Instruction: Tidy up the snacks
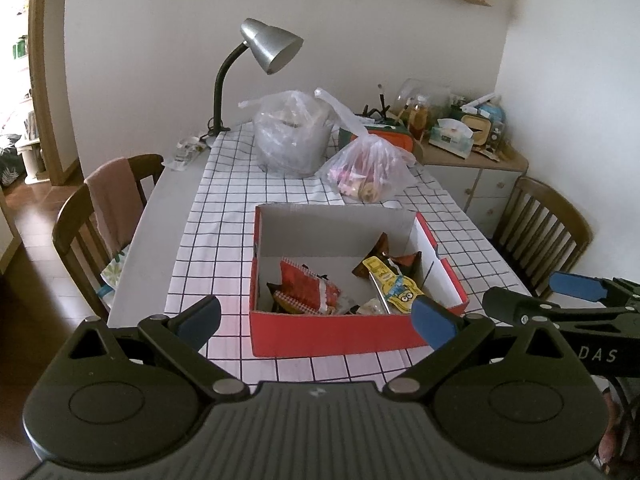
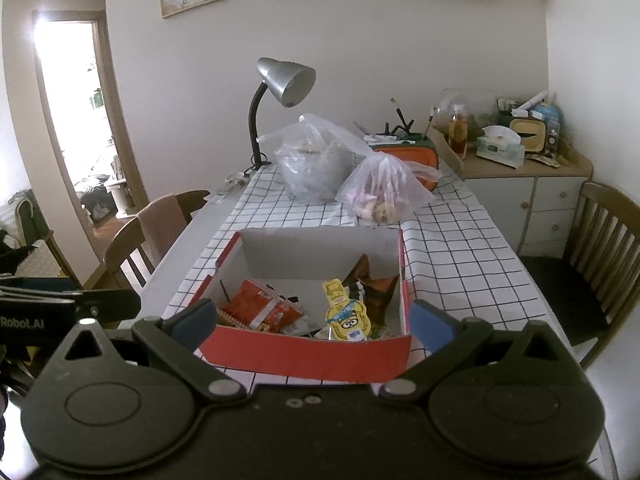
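Box [image 1: 332, 332], one, red cardboard, is sitting near-centre on the checked tablecloth [image 1: 224, 216], holding several snack packets: one red packet [image 1: 308, 290], one yellow packet [image 1: 394, 284], two brown ones at far right. Two plastic bags [image 1: 370, 168] are lying beyond it. Left gripper [image 1: 316, 320] and right gripper [image 2: 310, 320] are hovering before the box, jaws apart, gripping nothing.
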`<action>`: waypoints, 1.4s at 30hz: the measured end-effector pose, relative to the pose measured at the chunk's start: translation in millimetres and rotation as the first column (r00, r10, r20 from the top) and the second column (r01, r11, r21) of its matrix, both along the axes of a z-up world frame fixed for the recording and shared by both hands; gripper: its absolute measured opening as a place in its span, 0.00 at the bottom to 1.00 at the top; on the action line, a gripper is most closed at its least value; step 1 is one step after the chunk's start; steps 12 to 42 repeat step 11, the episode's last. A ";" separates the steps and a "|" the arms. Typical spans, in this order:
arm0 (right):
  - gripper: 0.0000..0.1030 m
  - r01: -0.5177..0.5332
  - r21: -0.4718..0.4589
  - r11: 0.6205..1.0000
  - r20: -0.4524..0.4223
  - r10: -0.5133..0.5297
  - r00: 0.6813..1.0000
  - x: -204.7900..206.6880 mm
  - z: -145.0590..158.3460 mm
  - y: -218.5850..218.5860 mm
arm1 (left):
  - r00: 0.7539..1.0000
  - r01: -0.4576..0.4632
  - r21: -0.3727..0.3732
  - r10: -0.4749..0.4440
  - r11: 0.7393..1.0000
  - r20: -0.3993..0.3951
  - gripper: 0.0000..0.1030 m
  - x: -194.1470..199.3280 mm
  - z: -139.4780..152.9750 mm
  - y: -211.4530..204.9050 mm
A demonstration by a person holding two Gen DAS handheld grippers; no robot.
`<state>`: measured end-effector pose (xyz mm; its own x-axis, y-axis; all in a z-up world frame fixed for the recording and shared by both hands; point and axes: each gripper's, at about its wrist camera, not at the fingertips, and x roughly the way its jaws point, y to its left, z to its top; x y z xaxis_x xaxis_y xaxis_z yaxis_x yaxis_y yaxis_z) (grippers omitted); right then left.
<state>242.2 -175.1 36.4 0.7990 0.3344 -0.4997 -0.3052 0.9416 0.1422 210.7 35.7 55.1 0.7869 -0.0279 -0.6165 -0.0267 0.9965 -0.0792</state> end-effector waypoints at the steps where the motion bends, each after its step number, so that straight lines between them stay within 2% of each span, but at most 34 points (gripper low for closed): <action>1: 1.00 0.002 0.000 1.000 0.000 -0.002 1.000 -0.5 0.5 -0.2 | 1.000 0.000 0.001 0.000 1.000 0.000 0.99 -0.9 0.3 -0.1; 11: 1.00 0.042 0.003 0.999 0.003 -0.042 0.999 -20.3 3.3 -3.5 | 1.000 0.016 -0.006 -0.016 1.000 0.000 0.99 -9.7 2.6 0.2; 42: 1.00 0.042 0.003 0.999 0.003 -0.042 0.999 -20.3 3.3 -3.5 | 1.000 0.016 -0.006 -0.016 1.000 0.000 0.99 -9.7 2.6 0.2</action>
